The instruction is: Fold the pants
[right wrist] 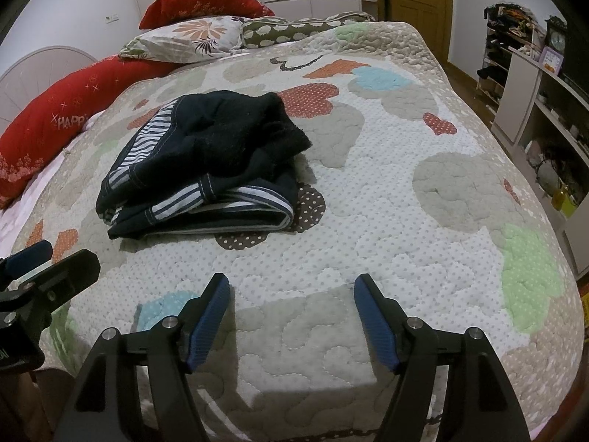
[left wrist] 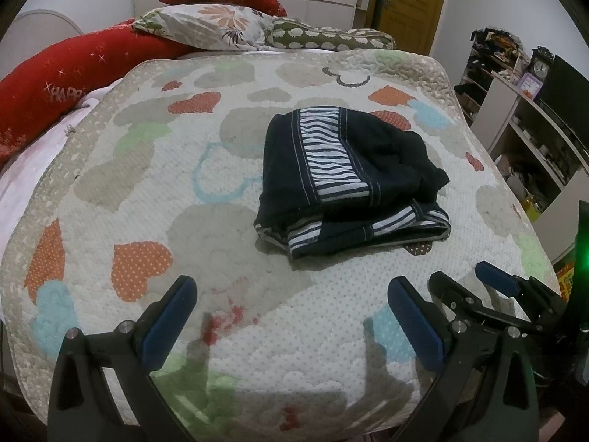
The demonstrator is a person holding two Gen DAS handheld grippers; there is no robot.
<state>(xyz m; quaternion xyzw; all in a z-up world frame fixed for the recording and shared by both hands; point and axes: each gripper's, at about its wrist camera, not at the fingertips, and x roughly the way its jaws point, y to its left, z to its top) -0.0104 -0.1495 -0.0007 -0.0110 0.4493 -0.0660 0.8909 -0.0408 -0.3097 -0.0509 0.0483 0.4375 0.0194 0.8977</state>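
while we hold both tools low over the near edge of the quilt point(right wrist: 460, 191), our left gripper point(left wrist: 291, 309) and right gripper point(right wrist: 291, 305) have jaws spread, pinching nothing. bare quilt lies between us and the pants point(left wrist: 346, 184), folded in a dark striped bundle mid-bed. beyond them, pillows point(right wrist: 191, 38); shelves point(right wrist: 545, 110) flank the right edge.

Folded pants point(left wrist: 346, 180) on quilt point(left wrist: 184, 191), left tool point(left wrist: 291, 296) spread

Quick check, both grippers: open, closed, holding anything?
Left gripper: open, fingers spread wide, holding nothing, short of the pants.
Right gripper: open, holding nothing, over the bare quilt.
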